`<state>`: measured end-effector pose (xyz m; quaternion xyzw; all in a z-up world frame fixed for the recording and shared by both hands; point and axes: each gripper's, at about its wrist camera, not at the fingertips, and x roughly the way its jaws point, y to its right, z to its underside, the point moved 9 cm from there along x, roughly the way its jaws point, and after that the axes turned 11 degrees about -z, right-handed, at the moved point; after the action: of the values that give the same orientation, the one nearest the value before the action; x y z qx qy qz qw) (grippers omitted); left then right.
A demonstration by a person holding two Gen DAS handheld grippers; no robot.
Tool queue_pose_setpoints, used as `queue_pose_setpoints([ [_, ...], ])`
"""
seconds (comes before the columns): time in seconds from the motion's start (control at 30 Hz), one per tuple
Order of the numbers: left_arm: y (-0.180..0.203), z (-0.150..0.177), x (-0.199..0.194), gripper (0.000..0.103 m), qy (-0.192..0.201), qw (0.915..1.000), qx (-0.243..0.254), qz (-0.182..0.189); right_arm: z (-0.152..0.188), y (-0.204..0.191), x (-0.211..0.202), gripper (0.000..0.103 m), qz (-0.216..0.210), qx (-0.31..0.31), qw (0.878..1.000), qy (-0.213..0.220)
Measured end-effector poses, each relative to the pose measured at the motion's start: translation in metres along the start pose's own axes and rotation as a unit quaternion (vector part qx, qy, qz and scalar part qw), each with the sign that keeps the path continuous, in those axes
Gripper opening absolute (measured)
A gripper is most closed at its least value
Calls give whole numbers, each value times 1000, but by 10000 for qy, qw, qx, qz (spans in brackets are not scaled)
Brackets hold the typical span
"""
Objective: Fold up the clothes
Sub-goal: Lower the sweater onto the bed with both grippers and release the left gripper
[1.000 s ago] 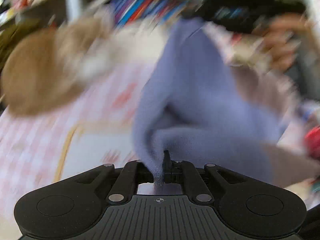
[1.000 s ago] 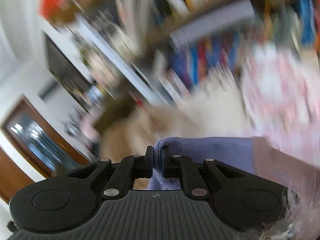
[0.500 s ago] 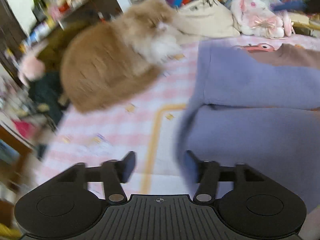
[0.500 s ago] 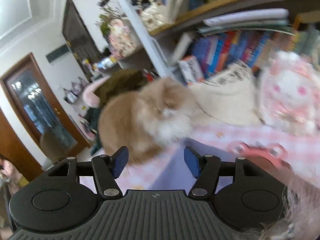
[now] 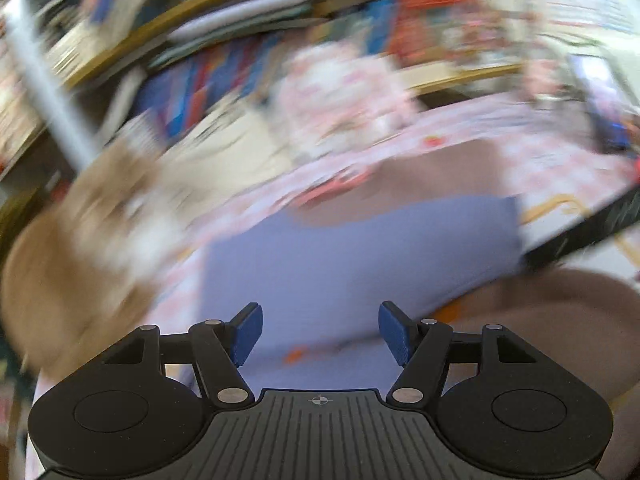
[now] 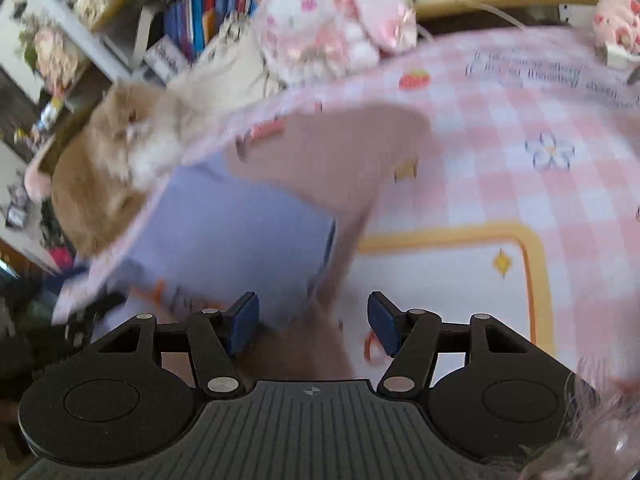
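A lavender garment (image 5: pixel 360 260) with brown parts (image 5: pixel 420 184) lies folded on the pink checked cloth. My left gripper (image 5: pixel 320 332) hovers open over its near edge, and nothing sits between the blue pads (image 5: pixel 248 332). In the right wrist view the same lavender garment (image 6: pixel 240 232) shows its brown part (image 6: pixel 332 152) at the right side. My right gripper (image 6: pixel 312 320) stands open above the garment's near right corner, its pads clear of the fabric. The left wrist view is heavily blurred.
A fluffy tan cat (image 6: pixel 108 160) lies on the table just left of the garment. Behind it are a beige bag (image 6: pixel 228 76), a pink plush rabbit (image 6: pixel 320 20) and shelves of books (image 6: pixel 192 12). The pink checked cloth (image 6: pixel 520 120) spreads to the right.
Both grippers were shut on the lifted lavender garment a second ago. They have opened and let it go, and it now lies flat. The right gripper has dropped lower towards the table.
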<state>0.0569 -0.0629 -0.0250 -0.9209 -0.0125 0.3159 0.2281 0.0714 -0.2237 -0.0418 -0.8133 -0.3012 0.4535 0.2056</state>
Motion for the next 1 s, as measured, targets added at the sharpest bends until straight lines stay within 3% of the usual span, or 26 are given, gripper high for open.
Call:
queue_pose_setpoints([
  [0.17,70,-30,-5,64,489,9921,888,740,23,-1,4,53,88,-320,9985,-441],
  [0.27,98,-35,-4,62,554,9846,1333,992,30,4,0,30,175,-449,9972,-571],
  [0.3,105,-35,-2,61,511,9825,1448,1055,32,4,-2,28,167,-498,9968,-602],
  [0.43,126,-23,10,61,289,9733,2038,1020,39,7,-10,17,52,-538,9961,-703],
  [0.63,147,-7,8,60,623,9532,2887,639,42,9,-13,15,-8,-617,9952,-753],
  [0.67,149,-8,8,53,745,9502,2976,544,42,9,-12,15,-2,-634,9951,-761],
  [0.7,152,-9,7,36,865,9469,3064,449,41,8,-12,15,0,-642,9950,-767],
  [0.77,155,-11,7,15,996,9430,3157,350,41,8,-11,15,6,-654,9948,-776],
  [0.8,152,-15,4,6,1059,9455,3052,412,40,7,-10,15,12,-662,9947,-782],
  [0.83,145,-24,-1,6,1102,9536,2761,480,40,7,-10,15,20,-667,9947,-787],
  [0.93,81,-56,-9,6,1028,9877,1108,394,39,6,-8,15,51,-659,9947,-782],
  [0.97,42,-63,-9,6,968,9943,401,209,39,5,-7,15,63,-648,9949,-774],
  [1.0,2,-69,-9,6,903,9954,-307,22,38,4,-6,15,78,-643,9950,-767],
])
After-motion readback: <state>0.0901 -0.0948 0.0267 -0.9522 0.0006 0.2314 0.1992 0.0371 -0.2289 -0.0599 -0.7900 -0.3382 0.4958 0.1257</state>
